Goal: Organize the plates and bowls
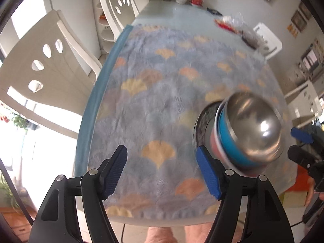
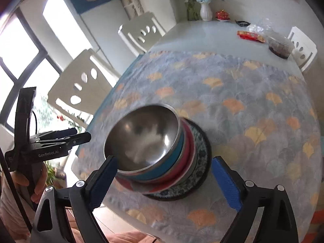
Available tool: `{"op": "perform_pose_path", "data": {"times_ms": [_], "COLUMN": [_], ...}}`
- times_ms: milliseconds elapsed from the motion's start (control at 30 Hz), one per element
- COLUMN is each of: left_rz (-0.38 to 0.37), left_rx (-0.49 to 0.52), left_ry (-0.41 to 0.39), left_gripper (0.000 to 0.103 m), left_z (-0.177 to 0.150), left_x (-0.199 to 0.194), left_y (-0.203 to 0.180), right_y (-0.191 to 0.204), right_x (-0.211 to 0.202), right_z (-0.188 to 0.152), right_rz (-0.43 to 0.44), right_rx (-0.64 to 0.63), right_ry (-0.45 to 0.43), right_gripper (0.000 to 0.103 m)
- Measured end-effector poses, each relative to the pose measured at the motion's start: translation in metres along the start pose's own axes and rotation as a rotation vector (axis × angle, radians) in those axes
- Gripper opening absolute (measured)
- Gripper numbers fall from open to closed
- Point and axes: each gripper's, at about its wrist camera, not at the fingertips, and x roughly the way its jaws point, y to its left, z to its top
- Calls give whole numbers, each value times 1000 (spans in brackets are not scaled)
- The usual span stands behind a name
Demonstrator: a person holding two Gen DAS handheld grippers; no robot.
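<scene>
closest to you, the bowl stack [image 2: 154, 154] sits on the fan-patterned cloth [image 2: 232, 105] near the table's front edge: a steel bowl on top, then blue and red ones, all leaning a bit on a dark patterned plate [image 2: 200, 184]. your right gripper [image 2: 168, 184] is spread wide with the stack between its fingers, but the pads aren't pressing on it, so it's let go. your left gripper [image 1: 162, 171] is parted too, with only cloth between its fingers; the stack [image 1: 249, 133] is off beside its blue pad. nothing stands between the fingers and the bowls. further back there's a dark food tub [image 2: 280, 47], a red packet [image 2: 251, 35] and crumpled plastic, then the white vase [image 2: 206, 11] at the far end, with white chairs [image 2: 85, 81] along the side.
</scene>
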Motion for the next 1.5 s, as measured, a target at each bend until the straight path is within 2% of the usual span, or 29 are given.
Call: {"op": "perform_pose_path", "data": {"times_ms": [100, 300, 433, 667, 1067, 1500], "left_rz": [18, -6, 25, 37, 31, 33], "left_rx": [46, 138, 173, 181, 116, 128], "left_ry": [29, 35, 65, 93, 121, 104], "left_gripper": [69, 69, 69, 69, 69, 69], "left_z": [-8, -20, -27, -30, -26, -22], "left_x": [11, 20, 30, 38, 47, 49], "left_y": [-6, -25, -37, -45, -41, -51], "right_y": [8, 25, 29, 31, 29, 23], "right_x": [15, 31, 42, 52, 61, 59], "right_z": [-4, -10, -14, -21, -23, -22], "right_rz": [-6, -56, -86, -98, -89, -62], "right_rx": [-31, -123, -154, -179, -186, -175], "right_ry": [64, 92, 123, 160, 195, 180], "right_gripper": [100, 103, 103, 103, 103, 103]}}
